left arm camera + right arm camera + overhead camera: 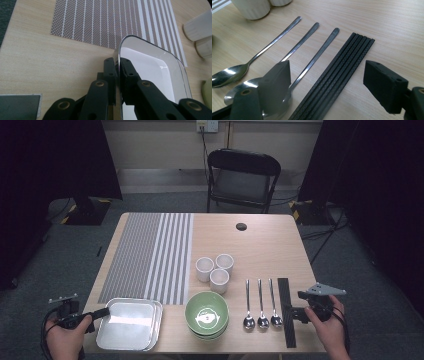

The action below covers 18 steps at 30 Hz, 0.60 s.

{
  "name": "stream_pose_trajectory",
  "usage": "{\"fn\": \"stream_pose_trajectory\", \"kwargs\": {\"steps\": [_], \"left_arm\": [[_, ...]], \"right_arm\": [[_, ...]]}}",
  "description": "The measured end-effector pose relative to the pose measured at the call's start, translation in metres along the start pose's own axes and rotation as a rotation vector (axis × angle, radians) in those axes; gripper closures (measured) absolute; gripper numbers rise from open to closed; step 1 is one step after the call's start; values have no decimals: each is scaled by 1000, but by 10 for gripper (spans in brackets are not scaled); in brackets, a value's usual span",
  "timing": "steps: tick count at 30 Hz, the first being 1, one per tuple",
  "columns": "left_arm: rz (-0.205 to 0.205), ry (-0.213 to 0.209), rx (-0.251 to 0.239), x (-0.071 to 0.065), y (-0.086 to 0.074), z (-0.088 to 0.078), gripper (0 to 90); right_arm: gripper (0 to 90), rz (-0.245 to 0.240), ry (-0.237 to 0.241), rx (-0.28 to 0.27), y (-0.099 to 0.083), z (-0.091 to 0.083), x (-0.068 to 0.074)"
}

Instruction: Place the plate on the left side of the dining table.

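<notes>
While our left gripper (117, 75) pinches the near-left rim of the top steel tray (131, 321), which lies at the table's front left just below the striped placemat (150, 255), our right gripper (327, 82) hangs wide open over the black chopsticks (337, 75) beside three spoons (261, 305). We judge the grasp made; next we need a level lift, peeling this tray off the one beneath it.
</notes>
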<state>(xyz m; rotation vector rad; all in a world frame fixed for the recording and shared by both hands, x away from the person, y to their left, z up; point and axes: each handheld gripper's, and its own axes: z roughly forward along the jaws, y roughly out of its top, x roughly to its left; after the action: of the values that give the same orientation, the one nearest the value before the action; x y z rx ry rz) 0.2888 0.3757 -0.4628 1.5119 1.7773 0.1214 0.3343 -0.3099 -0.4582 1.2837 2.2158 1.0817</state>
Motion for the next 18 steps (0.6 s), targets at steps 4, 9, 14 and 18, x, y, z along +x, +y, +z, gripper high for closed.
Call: {"fn": "stream_pose_trajectory", "kwargs": {"steps": [4, 9, 14, 18], "left_arm": [[9, 9, 0, -2, 1, -2, 850], [10, 12, 5, -4, 2, -3, 852], [21, 15, 22, -5, 2, -4, 858], [12, 11, 17, -6, 3, -5, 882]], "right_arm": [[214, 1, 0, 0, 0, 0, 0], [214, 4, 1, 0, 0, 0, 0], [214, 3, 2, -1, 0, 0, 0], [214, 2, 2, -1, 0, 0, 0]]}}
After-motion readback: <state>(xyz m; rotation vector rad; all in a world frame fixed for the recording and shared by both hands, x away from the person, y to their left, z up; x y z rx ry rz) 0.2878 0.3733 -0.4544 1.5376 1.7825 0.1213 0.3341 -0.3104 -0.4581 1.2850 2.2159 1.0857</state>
